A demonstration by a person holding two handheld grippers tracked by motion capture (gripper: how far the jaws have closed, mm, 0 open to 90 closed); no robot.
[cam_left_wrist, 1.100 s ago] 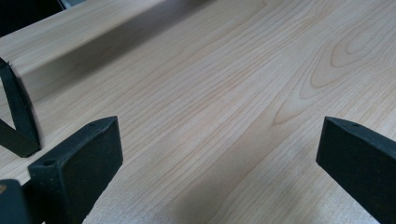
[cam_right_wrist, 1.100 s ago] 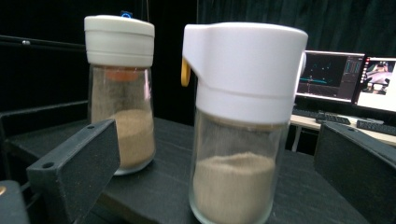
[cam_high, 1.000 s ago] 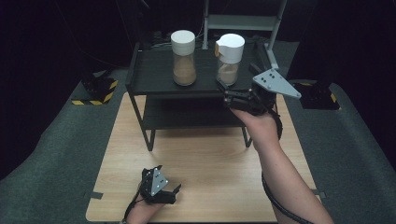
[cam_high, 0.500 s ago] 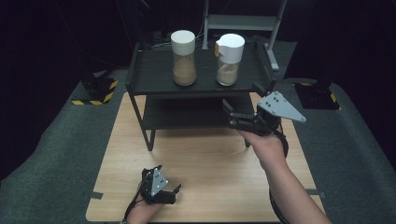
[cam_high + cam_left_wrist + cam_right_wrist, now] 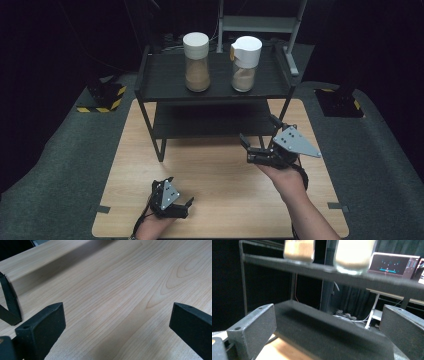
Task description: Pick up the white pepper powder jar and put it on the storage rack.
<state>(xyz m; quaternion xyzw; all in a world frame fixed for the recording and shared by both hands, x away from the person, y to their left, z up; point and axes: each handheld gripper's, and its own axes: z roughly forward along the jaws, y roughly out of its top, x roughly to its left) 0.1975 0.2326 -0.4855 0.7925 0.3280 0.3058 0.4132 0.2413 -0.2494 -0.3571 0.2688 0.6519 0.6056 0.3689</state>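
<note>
Pulling back from the top shelf, the right gripper (image 5: 260, 142) is now low by the rack (image 5: 150, 75) with jaws spread and empty, so the white-lidded jar (image 5: 245, 64) looks placed beside the other jar (image 5: 196, 62); left gripper (image 5: 176, 200) idles open.

Light wooden table (image 5: 215, 175) carries black two-tier metal rack (image 5: 165, 80). On rack's top shelf: two white-capped jars, left jar (image 5: 196, 61) and right jar (image 5: 245, 63), both part-filled with brown powder, standing upright, apart.
</note>
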